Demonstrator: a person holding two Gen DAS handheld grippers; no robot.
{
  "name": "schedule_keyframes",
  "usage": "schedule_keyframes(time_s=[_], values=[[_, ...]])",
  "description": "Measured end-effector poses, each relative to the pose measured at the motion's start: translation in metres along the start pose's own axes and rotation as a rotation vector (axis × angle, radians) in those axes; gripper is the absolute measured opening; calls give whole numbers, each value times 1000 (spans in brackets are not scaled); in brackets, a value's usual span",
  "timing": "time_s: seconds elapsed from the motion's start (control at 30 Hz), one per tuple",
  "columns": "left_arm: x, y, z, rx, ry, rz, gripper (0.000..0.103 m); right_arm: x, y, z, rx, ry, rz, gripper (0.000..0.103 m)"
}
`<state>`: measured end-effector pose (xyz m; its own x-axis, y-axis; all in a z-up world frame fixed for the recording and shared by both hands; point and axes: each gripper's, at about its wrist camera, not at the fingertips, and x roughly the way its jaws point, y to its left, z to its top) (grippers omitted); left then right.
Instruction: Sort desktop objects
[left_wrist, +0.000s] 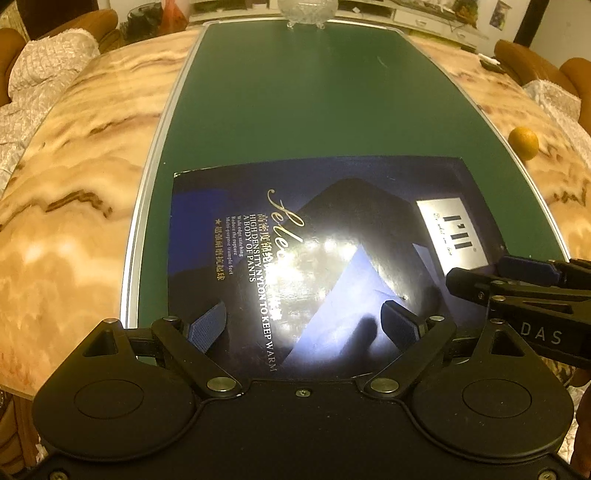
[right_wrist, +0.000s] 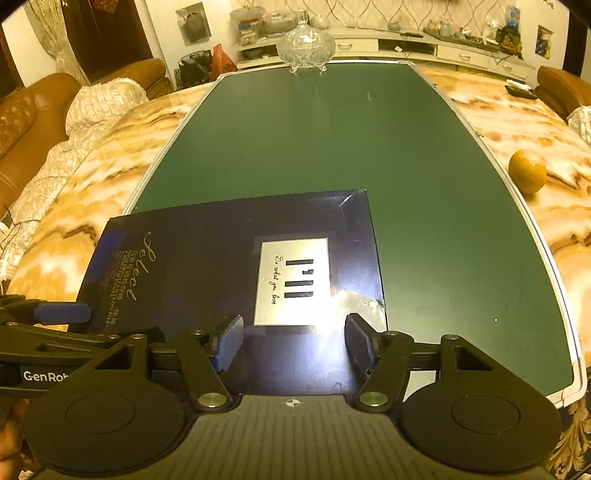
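A flat dark blue box (left_wrist: 332, 229) with gold lettering and a silver label lies on the green mat (left_wrist: 314, 110), near its front edge. My left gripper (left_wrist: 303, 325) hovers over the box's near left part, open, with only the lid under its fingers. In the right wrist view, my right gripper (right_wrist: 293, 343) stands over the box (right_wrist: 207, 266) near its right front corner. Its jaws are narrower but apart, and the pads press on nothing. The right gripper (left_wrist: 495, 275) also reaches in from the right in the left wrist view. An orange (right_wrist: 527, 171) rests on the marble right of the mat.
A lidded glass bowl (right_wrist: 306, 46) stands at the mat's far end. The marble table (left_wrist: 74, 184) spreads out on both sides of the mat. Sofas with quilted covers (right_wrist: 103, 103) flank the table, and a cluttered cabinet (right_wrist: 443, 40) runs along the back wall.
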<state>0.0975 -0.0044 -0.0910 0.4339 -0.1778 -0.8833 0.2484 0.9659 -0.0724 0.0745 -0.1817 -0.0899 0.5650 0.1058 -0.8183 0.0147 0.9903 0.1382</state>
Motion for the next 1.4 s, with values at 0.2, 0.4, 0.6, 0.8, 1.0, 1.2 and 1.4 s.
schedule_keyframes(time_s=[0.2, 0.4, 0.6, 0.8, 1.0, 1.2, 1.4], values=[[0, 0, -2, -5, 3, 11, 96, 0, 2, -1, -5, 1, -4, 66], [-20, 6, -9, -59, -29, 58, 99, -18, -1, -2, 36, -11, -11, 90], [-60, 1, -30, -48, -84, 268, 103, -61, 9, -15, 50, -47, 8, 103], [-84, -1, -54, -69, -77, 284, 103, -92, 25, -38, 29, -47, -21, 103], [-103, -8, -80, -51, -80, 299, 103, -111, 37, -62, -1, -30, -70, 103], [-119, -11, -97, -67, -84, 274, 103, -127, 39, -77, 9, -25, -68, 103], [-128, -14, -107, -71, -92, 276, 103, -134, 43, -82, 9, -24, -58, 103]])
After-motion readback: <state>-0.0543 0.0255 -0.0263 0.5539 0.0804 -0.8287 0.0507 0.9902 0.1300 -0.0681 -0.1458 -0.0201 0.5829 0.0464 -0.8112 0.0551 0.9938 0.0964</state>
